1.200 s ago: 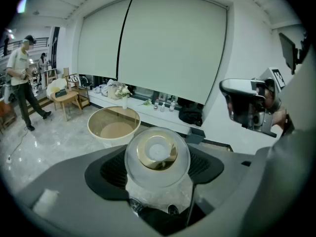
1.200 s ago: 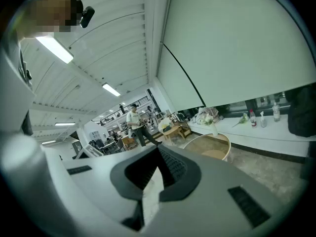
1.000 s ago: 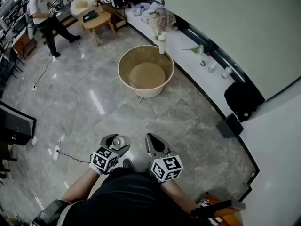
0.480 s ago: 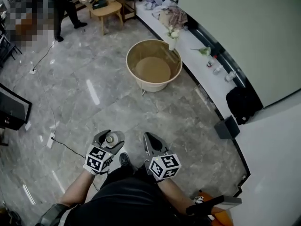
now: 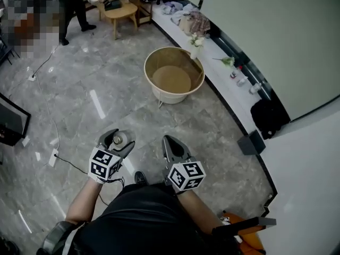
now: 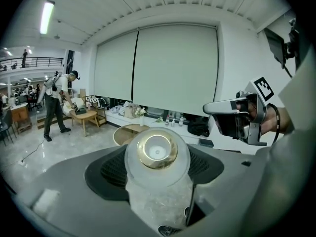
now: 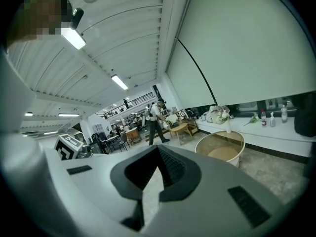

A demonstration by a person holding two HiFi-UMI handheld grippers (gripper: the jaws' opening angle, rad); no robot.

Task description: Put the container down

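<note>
A small frosted container (image 5: pixel 118 140) with a gold rim (image 6: pixel 157 151) sits between the jaws of my left gripper (image 5: pixel 117 142), which is shut on it and held above the grey marble floor. In the left gripper view the container (image 6: pixel 158 174) fills the middle, mouth pointing forward. My right gripper (image 5: pixel 170 142) hangs beside it to the right, jaws together with nothing in them. In the right gripper view only a thin wedge of floor shows between its jaws (image 7: pixel 157 179). The right gripper (image 6: pixel 232 118) also shows in the left gripper view.
A round beige tub-like table (image 5: pixel 174 76) stands ahead on the floor. Behind it a white ledge (image 5: pixel 223 73) carries a flower vase (image 5: pixel 195 42) and small bottles. A black bag (image 5: pixel 267 116) lies at the right. A person (image 5: pixel 71 4) stands by a wooden table (image 5: pixel 119 12). A cable (image 5: pixel 69 162) crosses the floor.
My left gripper has moved forward and to the left with the container still in it. The right gripper has barely shifted. The head view has turned slightly.
</note>
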